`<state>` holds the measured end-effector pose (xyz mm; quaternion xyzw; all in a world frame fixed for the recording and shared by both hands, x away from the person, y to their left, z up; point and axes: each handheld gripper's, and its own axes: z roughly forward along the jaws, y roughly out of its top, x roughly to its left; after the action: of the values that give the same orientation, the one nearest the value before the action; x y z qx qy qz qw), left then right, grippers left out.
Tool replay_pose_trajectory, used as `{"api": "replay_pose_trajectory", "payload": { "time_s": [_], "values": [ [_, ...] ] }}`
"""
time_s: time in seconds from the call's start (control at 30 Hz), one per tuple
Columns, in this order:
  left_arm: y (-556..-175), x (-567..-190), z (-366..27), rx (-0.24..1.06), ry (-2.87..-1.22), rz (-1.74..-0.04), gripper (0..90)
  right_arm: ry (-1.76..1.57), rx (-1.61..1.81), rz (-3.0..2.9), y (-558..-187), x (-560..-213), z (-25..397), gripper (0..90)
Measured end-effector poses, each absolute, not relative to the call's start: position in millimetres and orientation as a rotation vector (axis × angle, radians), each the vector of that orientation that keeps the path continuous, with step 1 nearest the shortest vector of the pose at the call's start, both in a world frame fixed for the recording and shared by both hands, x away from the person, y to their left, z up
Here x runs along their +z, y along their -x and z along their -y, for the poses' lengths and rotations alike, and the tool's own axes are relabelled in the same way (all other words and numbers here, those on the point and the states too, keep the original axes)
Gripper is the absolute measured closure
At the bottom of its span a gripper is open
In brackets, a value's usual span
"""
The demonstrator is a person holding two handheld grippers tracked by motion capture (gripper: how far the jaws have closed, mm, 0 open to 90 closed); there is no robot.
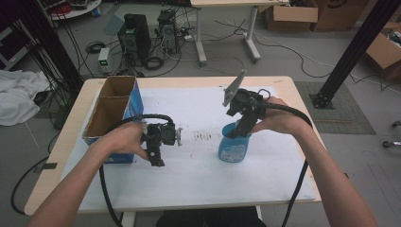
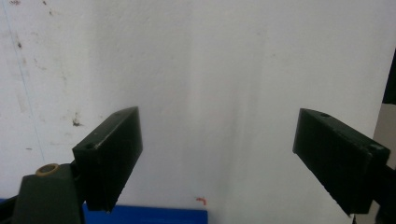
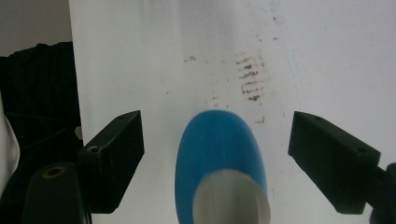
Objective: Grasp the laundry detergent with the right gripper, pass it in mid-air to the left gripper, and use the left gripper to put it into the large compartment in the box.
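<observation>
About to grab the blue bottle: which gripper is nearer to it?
Right. The right gripper hangs directly over the blue bottle, jaws open on either side of it. The left gripper is off to the bottle's left, beside the cardboard box, jaws open over the white mat.
</observation>
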<state>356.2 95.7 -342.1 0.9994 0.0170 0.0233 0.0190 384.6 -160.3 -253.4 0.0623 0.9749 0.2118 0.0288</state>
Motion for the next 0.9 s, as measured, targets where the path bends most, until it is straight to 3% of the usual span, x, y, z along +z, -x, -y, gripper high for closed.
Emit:
{"api": "replay_pose_trajectory", "payload": {
  "time_s": [0.9],
  "values": [
    [-356.7, -343.1, -91.0, 0.075, -3.097, -0.037, 16.3, -0.36, 0.868, -2.995, -381.2, -313.5, 219.0, 18.0]
  ]
}}
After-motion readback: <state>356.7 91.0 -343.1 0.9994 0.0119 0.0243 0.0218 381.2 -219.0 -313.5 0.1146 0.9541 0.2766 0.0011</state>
